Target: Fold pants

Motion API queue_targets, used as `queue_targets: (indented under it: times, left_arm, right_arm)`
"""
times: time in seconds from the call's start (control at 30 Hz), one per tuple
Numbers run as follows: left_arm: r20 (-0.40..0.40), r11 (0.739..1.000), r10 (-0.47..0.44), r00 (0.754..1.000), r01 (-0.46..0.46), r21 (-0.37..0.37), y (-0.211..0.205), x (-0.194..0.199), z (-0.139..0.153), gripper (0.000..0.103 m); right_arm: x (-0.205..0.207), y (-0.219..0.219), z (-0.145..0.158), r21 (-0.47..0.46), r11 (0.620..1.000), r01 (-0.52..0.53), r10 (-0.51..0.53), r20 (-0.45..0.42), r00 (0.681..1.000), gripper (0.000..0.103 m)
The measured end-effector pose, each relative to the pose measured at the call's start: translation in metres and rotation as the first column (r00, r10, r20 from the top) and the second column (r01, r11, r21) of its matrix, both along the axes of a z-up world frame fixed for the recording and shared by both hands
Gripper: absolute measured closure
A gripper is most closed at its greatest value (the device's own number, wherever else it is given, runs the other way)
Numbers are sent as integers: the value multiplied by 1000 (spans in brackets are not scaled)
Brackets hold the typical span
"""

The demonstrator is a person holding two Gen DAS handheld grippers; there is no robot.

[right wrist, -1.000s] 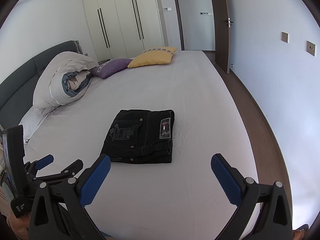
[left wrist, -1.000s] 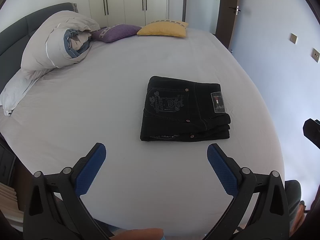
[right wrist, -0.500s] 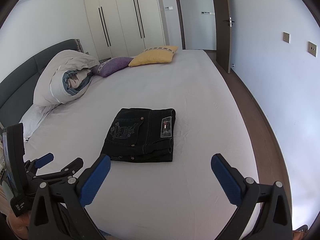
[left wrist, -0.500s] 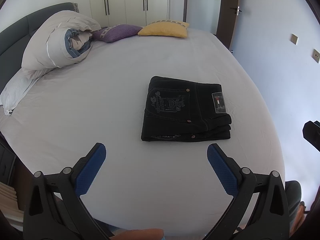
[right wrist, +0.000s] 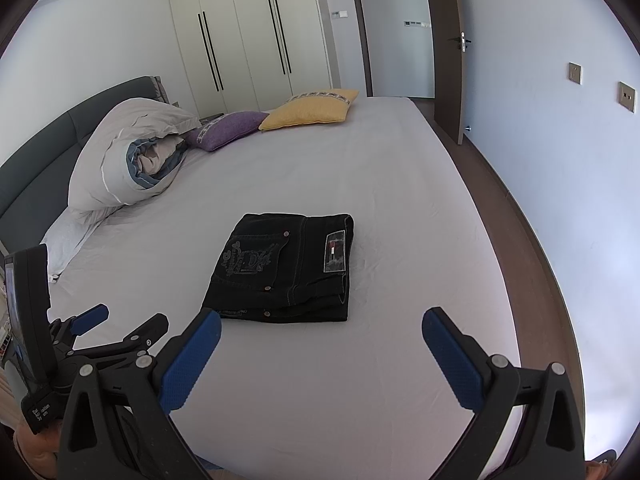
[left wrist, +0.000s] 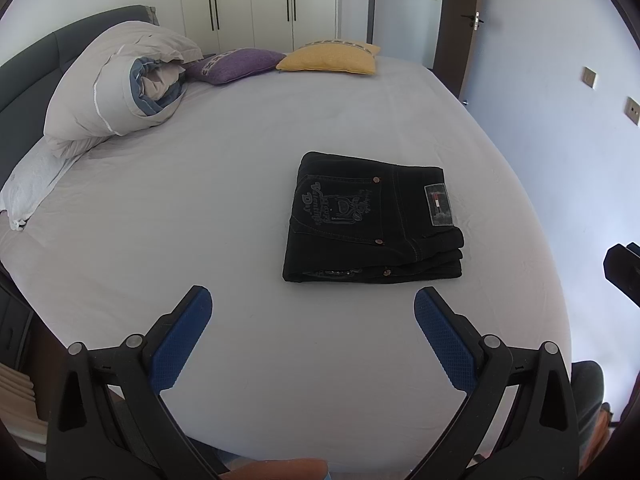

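Observation:
Black pants point(left wrist: 372, 220) lie folded into a compact rectangle on the light grey bed sheet point(left wrist: 200, 208), back pocket embroidery and a small label facing up. They also show in the right wrist view point(right wrist: 284, 270). My left gripper point(left wrist: 312, 336) is open and empty, held above the bed's near edge, short of the pants. My right gripper point(right wrist: 320, 352) is open and empty, also short of the pants. The left gripper appears at the lower left of the right wrist view point(right wrist: 120, 322).
A bundled duvet point(left wrist: 120, 84), a white pillow point(left wrist: 32, 184), a purple cushion point(left wrist: 236, 64) and a yellow cushion point(left wrist: 332, 58) lie at the bed's far side. Wardrobes, a doorway and a wall with switches stand beyond.
Both views have drifted slightly; the pants sit a touch lower in the left wrist view. Both grippers stay open and the pants have not moved.

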State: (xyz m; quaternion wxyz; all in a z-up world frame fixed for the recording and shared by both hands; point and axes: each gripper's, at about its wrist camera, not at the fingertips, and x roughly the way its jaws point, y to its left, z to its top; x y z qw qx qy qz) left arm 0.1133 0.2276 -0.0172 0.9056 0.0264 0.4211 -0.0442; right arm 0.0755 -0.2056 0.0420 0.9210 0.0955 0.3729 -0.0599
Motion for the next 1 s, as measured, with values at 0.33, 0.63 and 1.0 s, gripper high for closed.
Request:
queue_targets:
  times: [0.33, 0.63, 1.0]
  left_arm:
    - [0, 1000, 1, 1000, -1, 1, 0, 0, -1, 0]
    - [-2, 1000, 1, 1000, -1, 0, -1, -1, -2, 0]
    - [-4, 1000, 2, 1000, -2, -4, -1, -3, -5, 0]
  right_arm:
    - [-1, 1, -1, 3, 1000, -2, 2, -1, 1000, 0]
    - [0, 1, -2, 4, 1000, -7, 7, 0, 1000, 0]
    - [-3, 5, -3, 6, 1000, -11, 11, -2, 1000, 0]
